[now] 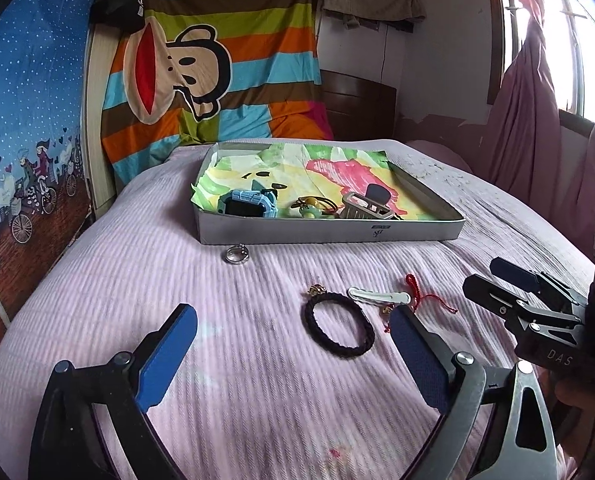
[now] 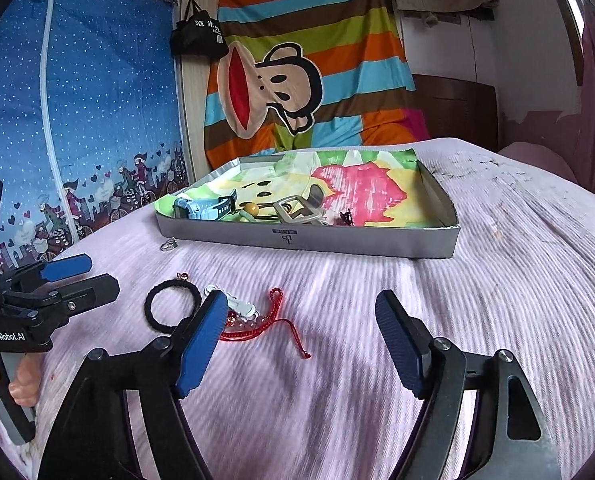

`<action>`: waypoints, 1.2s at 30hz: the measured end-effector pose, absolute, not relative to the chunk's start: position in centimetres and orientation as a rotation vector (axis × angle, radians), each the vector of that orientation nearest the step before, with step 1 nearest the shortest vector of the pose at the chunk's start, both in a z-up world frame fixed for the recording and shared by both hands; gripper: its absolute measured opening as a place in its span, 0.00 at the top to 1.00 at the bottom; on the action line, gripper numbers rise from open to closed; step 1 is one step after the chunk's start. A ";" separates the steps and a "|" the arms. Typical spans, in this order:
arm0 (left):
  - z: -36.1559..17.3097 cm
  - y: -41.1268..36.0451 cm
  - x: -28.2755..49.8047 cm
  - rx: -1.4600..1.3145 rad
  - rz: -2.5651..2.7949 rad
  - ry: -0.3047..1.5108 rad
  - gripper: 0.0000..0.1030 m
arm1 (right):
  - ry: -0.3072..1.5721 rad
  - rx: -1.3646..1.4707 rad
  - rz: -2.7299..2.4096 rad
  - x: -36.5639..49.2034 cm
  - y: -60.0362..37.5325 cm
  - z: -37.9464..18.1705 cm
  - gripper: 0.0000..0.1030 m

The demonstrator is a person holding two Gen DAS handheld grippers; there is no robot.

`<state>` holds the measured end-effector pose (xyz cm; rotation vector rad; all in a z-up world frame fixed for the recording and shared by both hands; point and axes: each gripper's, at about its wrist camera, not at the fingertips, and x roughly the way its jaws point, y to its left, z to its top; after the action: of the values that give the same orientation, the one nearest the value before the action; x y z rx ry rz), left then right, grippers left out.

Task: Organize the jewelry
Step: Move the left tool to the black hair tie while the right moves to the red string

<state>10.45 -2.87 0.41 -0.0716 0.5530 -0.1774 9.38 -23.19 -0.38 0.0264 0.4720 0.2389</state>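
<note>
Both grippers' jaws apart, empty

a lived-in home bedroom

a bed (image 1: 257, 360) under a pale pink ribbed cover, a striped cartoon-monkey sheet (image 1: 213, 56) hung on the wall, mauve curtains (image 1: 525, 120) beside a bright window (image 1: 569, 40).

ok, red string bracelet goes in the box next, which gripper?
Right, probably. The right gripper is open with the red bracelet lying just ahead, beside its left finger. The left gripper is open too, but lines up with the black hair tie.
</note>
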 end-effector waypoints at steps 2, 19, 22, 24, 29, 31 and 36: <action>0.2 -3.0 10.6 -0.070 -0.192 0.565 0.13 | 0.480 0.023 0.242 9.5 -23.0 -0.5 0.31; -2.1 -3.2 12.9 -0.166 -0.317 0.713 0.39 | 0.549 -0.012 0.279 10.6 -21.8 -1.4 0.59; -2.7 -2.7 13.2 -0.195 -0.323 0.726 0.44 | 0.563 -0.023 0.286 10.9 -21.4 -1.7 0.60; -2.9 -2.4 13.3 -0.212 -0.326 0.730 0.47 | 0.575 -0.030 0.289 11.1 -21.2 -1.8 0.60; -3.1 -2.4 13.4 -0.222 -0.339 0.737 0.57 | 0.626 -0.042 0.298 12.1 -20.7 -2.6 0.67; -3.2 -2.5 13.5 -0.223 -0.354 0.741 0.59 | 0.637 -0.048 0.309 12.3 -20.4 -2.7 0.68; -3.6 -2.6 14.2 -0.251 -0.369 0.760 0.73 | 0.671 -0.057 0.326 13.2 -19.8 -3.3 0.68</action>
<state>14.15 -2.58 -3.57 -0.2506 0.7597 -0.3692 13.16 -19.79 -3.26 -0.0568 0.6711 0.3263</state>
